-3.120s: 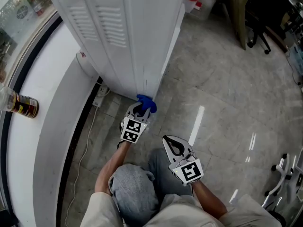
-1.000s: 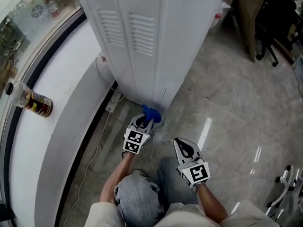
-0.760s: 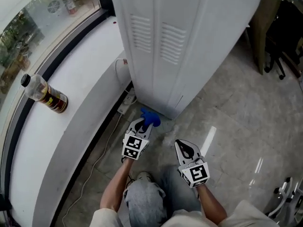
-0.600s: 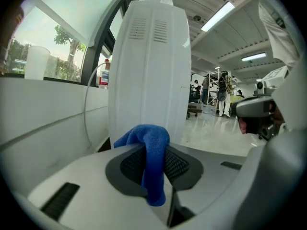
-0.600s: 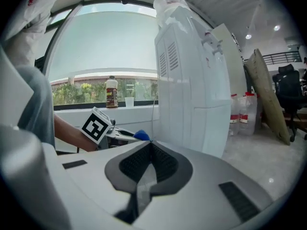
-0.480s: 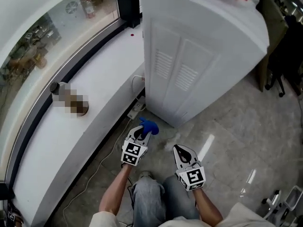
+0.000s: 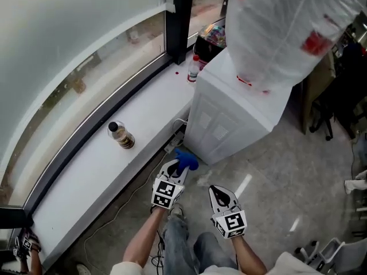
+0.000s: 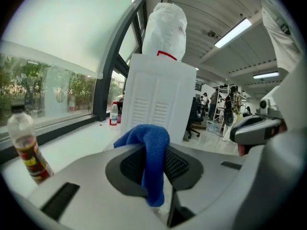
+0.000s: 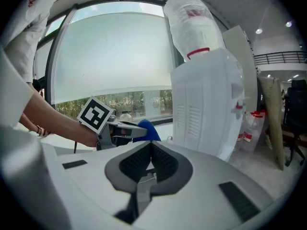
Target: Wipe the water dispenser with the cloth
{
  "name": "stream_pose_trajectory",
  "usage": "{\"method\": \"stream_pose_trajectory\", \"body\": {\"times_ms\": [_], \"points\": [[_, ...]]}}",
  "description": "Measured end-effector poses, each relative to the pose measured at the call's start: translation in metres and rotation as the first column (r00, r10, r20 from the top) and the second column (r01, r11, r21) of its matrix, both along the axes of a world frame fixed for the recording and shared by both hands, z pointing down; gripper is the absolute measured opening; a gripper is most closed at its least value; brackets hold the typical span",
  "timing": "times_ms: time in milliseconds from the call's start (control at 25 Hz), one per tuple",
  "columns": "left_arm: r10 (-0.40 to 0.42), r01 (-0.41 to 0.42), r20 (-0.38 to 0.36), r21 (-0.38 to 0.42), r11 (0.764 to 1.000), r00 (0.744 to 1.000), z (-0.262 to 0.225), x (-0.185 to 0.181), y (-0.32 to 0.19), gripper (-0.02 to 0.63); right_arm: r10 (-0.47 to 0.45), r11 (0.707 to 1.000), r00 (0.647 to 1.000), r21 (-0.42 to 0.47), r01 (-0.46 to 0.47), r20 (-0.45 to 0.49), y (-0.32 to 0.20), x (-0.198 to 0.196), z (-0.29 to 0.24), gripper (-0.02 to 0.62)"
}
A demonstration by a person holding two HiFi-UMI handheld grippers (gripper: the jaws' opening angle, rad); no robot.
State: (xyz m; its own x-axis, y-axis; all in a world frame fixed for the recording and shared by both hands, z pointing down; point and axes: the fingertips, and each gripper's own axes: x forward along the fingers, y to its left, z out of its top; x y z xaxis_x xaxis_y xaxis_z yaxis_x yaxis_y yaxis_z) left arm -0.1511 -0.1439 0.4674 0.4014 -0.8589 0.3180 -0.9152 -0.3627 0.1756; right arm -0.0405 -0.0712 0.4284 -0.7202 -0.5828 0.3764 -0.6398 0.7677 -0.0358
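Left gripper (image 7: 174, 169): jaws pinched on the blue cloth (image 8: 152, 150). The cloth is folded over between the pads, one bunch standing above the jaw tips and a tail hanging below them.

Right gripper (image 7: 218, 192): jaws pressed together, nothing between them. It is held just to the right of the left gripper and a little nearer the person. Both point toward the dispenser (image 7: 229, 119).

Dispenser: white cabinet standing on the floor (image 7: 275, 171), close beside the sill (image 7: 86, 182). The side facing the grippers has two louvred vent panels. A water jug (image 7: 281, 27) sits upside down on top, wrapped in clear plastic, with a red band at the neck. In the right gripper view, taps with red parts show on the cabinet's right-hand face.

Cloth position: in the head view it lies near the cabinet's lower near corner. In the left gripper view the cabinet stands beyond the cloth with a gap between them, so there is no contact.

Sill: white and curved, running under the window. A bottle (image 7: 121, 135) with dark liquid and a dark cap stands on it to the left of the grippers. A second bottle (image 7: 194, 69) with a red cap stands at the far end, just beside the cabinet's back corner.

A cable (image 7: 123, 202) trails along the floor at the foot of the sill. A black chair (image 7: 321, 119) stands to the right, well apart from the dispenser.
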Motion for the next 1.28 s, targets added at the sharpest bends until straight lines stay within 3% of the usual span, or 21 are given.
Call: {"method": "stream_pose_trajectory", "body": {"times_ms": [360, 680, 1000, 1280], "points": [[-0.067, 0.067, -0.006, -0.019, 0.998, 0.998, -0.191, -0.047, 0.018, 0.080, -0.016, 0.998, 1.000, 0.063, 0.015, 0.013, -0.016, -0.038, -0.192, 0.015], [-0.151, 0.152, -0.055, 0.019, 0.988, 0.987, -0.298, -0.070, 0.035, 0.080, -0.019, 0.993, 0.999, 0.117, 0.015, 0.038, -0.012, -0.045, -0.296, 0.015], [-0.138, 0.141, -0.049, 0.056, 0.988, 0.989, -0.343, -0.016, 0.101, 0.080, -0.033, 0.983, 0.997, 0.181, 0.020, 0.068, 0.040, -0.009, -0.336, 0.015], [-0.132, 0.137, -0.050, 0.109, 0.985, 0.990, -0.381, 0.064, 0.190, 0.080, -0.043, 0.981, 0.994, 0.192, 0.022, 0.104, 0.124, 0.061, -0.353, 0.015]]}}
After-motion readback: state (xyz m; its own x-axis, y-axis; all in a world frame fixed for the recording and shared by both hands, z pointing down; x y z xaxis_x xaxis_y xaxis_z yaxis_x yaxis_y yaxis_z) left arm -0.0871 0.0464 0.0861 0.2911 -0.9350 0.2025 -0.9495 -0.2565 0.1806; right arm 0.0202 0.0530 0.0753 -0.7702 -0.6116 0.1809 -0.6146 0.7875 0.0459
